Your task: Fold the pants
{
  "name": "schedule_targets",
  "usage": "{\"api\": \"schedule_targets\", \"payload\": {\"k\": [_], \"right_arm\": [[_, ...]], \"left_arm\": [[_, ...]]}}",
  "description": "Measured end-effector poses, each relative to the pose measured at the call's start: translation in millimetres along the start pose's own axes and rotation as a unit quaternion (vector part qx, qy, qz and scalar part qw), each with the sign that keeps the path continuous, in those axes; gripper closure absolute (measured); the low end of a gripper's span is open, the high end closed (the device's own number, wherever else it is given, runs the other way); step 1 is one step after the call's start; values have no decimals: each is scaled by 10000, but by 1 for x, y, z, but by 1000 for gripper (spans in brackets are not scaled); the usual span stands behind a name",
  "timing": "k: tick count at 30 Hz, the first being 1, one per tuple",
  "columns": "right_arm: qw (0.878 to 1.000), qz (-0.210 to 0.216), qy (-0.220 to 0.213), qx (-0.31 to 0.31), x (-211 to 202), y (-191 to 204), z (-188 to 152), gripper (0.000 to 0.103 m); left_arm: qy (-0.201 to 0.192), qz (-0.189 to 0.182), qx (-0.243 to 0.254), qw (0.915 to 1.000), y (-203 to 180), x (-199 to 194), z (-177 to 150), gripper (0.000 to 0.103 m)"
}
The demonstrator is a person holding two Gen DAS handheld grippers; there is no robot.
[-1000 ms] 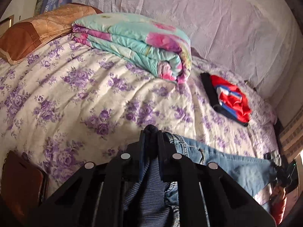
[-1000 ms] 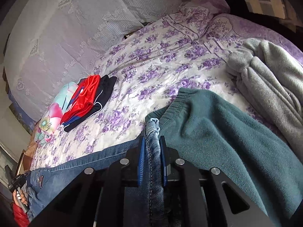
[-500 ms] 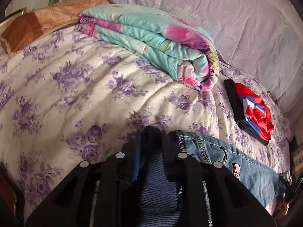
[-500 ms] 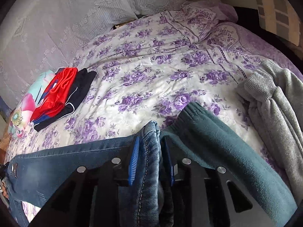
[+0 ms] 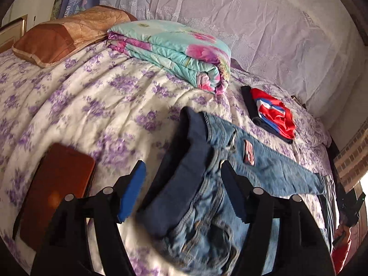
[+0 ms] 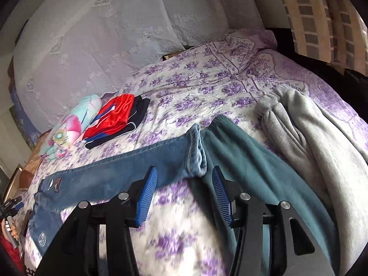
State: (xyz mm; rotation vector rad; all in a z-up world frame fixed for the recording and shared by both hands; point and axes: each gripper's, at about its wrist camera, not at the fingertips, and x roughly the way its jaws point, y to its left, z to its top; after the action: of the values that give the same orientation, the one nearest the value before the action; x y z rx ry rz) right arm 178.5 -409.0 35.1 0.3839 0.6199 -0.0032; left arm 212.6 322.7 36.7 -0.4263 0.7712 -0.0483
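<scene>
1. The left gripper (image 5: 181, 191) has its jaws apart and opening; the waistband end of the jeans (image 5: 207, 174) lies between them on the bed (image 5: 92, 105), and neither pad presses on the cloth.
2. The right gripper (image 6: 184, 191) also has its jaws apart and opening. The hem of the jeans (image 6: 196, 151) lies just ahead of the jaws, free of both pads.
3. The jeans stretch flat across the floral bedspread, from the left jaws' waist end to the right jaws' hem end.
4. Left of the left jaws lies a brown case (image 5: 57, 188); far ahead of them sit a folded floral quilt (image 5: 174, 48) and a brown pillow (image 5: 66, 34).
5. Ahead and to the right of the left jaws is a folded red and dark garment (image 5: 273, 112).
6. Just right of the right jaws lie teal pants (image 6: 248, 158), touching the jeans hem, with grey pants (image 6: 310, 133) farther right.
</scene>
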Motion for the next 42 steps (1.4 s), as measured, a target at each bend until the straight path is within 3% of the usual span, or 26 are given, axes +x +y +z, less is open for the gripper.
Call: {"api": "schedule_targets", "payload": {"k": [8, 10, 14, 17, 19, 20, 22, 23, 24, 26, 28, 30, 32, 35, 37, 38, 40, 42], "right_arm": [[9989, 52, 146, 444, -72, -38, -74, 41], [9976, 151, 249, 630, -81, -47, -91, 41], [9953, 313, 479, 780, -86, -52, -121, 41], [9923, 526, 692, 886, -75, -53, -136, 41], [9926, 395, 769, 852, -63, -52, -139, 41], [9936, 339, 747, 773, -59, -49, -137, 41], [9952, 289, 750, 559, -51, -38, -132, 39], [9956, 354, 780, 390, -46, -31, -130, 46], [9948, 464, 870, 237, -39, -24, -127, 67], [9940, 562, 927, 139, -31, -19, -120, 85], [9944, 727, 747, 174, -36, -20, -103, 87], [9951, 861, 475, 128, -48, -21, -80, 87], [9967, 734, 332, -108, -54, -17, -64, 87], [9962, 380, 750, -237, -31, -25, -67, 86], [9946, -269, 980, -208, -16, -38, -83, 81], [9955, -249, 907, -127, -18, -45, -88, 76], [9975, -107, 685, 161, -32, -56, -90, 71], [9987, -372, 242, 259, -52, -56, -83, 58]], "left_arm": [[619, -288, -563, 9961, 31, 20, -65, 37], [484, -235, -421, 9977, 23, 23, -69, 27], [490, -236, -211, 9983, 2, 37, -64, 25], [426, -36, -155, 9990, -6, 43, -64, 36], [340, 71, -211, 9992, -4, 40, -65, 51], [309, 2, -301, 9991, 0, 39, -66, 55], [250, -219, -618, 9975, 13, 34, -66, 75], [212, -301, -766, 9964, 19, 31, -67, 78], [178, -381, -835, 9956, 21, 28, -69, 80], [49, -294, -736, 9968, 17, 20, -72, 81], [-115, -214, -627, 9977, 10, 8, -75, 83], [-218, -362, -758, 9962, 10, -3, -77, 83], [-194, -498, -859, 9949, 12, -9, -81, 83], [-56, -340, -737, 9967, 13, -4, -96, 81], [-67, -298, -622, 9976, 18, -5, -104, 76], [-100, -335, -614, 9975, 21, -9, -105, 73], [-147, -182, -544, 9982, 23, -22, -104, 56], [-310, 196, -207, 9991, 16, -40, -99, 50]]}}
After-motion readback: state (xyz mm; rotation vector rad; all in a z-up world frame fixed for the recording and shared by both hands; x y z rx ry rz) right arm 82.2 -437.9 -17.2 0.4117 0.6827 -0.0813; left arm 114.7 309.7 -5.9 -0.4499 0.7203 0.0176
